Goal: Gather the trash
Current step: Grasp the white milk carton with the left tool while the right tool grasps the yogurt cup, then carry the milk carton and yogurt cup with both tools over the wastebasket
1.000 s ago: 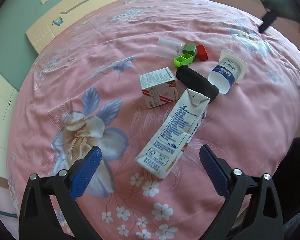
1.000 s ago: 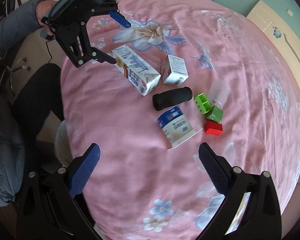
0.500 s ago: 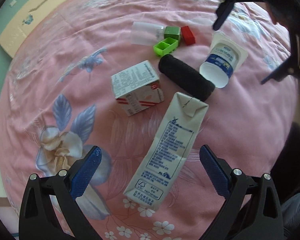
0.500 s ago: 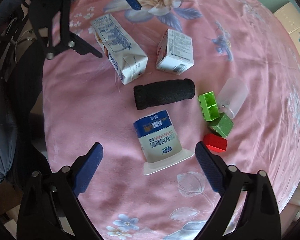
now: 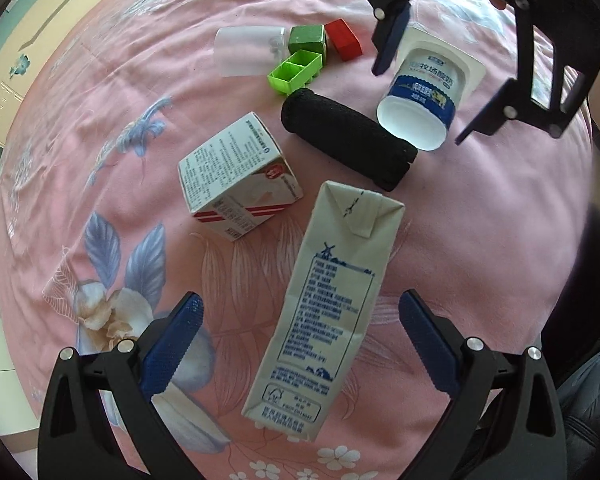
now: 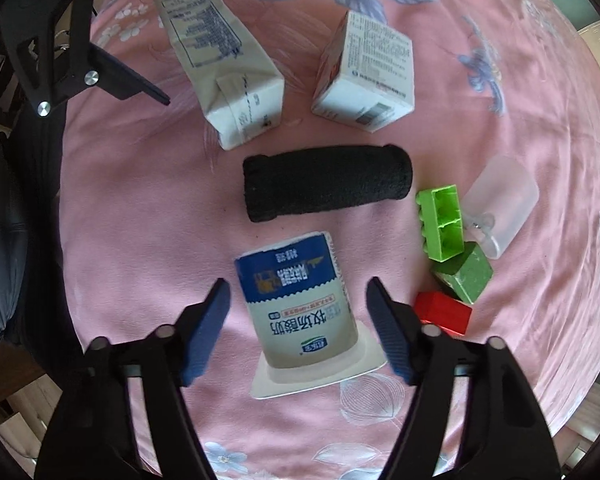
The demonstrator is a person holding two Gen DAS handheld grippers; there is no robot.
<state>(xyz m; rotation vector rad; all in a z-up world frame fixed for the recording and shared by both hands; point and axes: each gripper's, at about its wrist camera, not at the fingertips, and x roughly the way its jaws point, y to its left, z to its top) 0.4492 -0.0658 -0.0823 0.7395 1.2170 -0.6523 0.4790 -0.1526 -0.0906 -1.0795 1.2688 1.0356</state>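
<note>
Yogurt cup (image 6: 300, 300) between (closing) jaws

Bright daylight, fisheye-warped, perhaps slightly blurred.

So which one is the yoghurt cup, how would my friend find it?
Look at the pink flowered bedspread, then find the black fabric roll lying across its middle. Right beside it lies the white plastic yoghurt cup with a blue band, tipped on its side. It alone is round and wide-rimmed; the cartons nearby are boxy.
</note>
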